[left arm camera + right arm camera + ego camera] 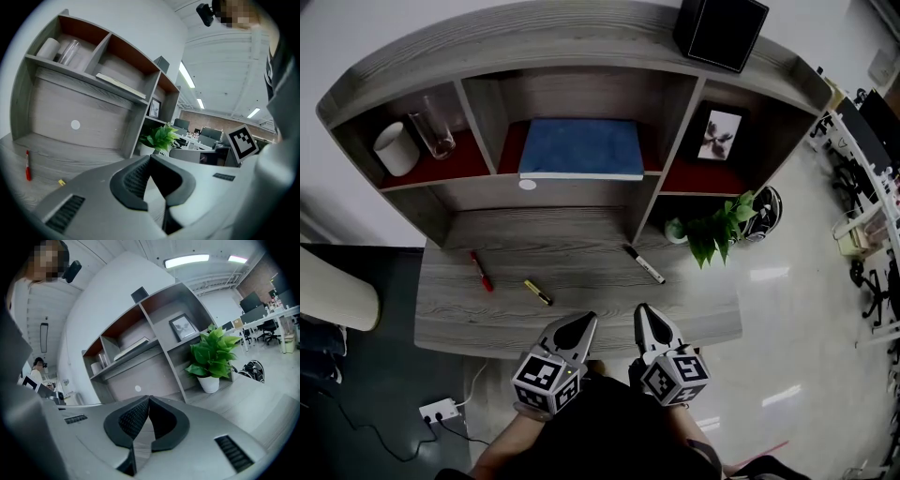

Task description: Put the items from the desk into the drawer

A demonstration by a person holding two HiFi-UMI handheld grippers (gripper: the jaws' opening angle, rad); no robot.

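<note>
1. The desk (pixel 581 258) has its front edge just under the two grippers. The wood between that edge and the pens is bare, and a shelf unit (pixel 572 52) closes off the back
2. A red pen (pixel 481 271) lies at the left and a short yellow pen (pixel 537 292) lies nearer the front edge. A black-and-white marker (pixel 644 263) lies at the right. All three are flat on the desk and well apart. A potted plant (pixel 712 230) stands at the desk's right end, near the marker
3. The left gripper (pixel 587 322) hangs over the front strip of the desk, its jaws pressed together at the tips with nothing between them. The yellow pen is near it but not touching
4. The right gripper (pixel 643 311) is just beside the left one, its jaws likewise closed on nothing, below the marker in the head view
5. Each gripper's cube carries black-and-white square markers; any print on the marker is too small to read
</note>
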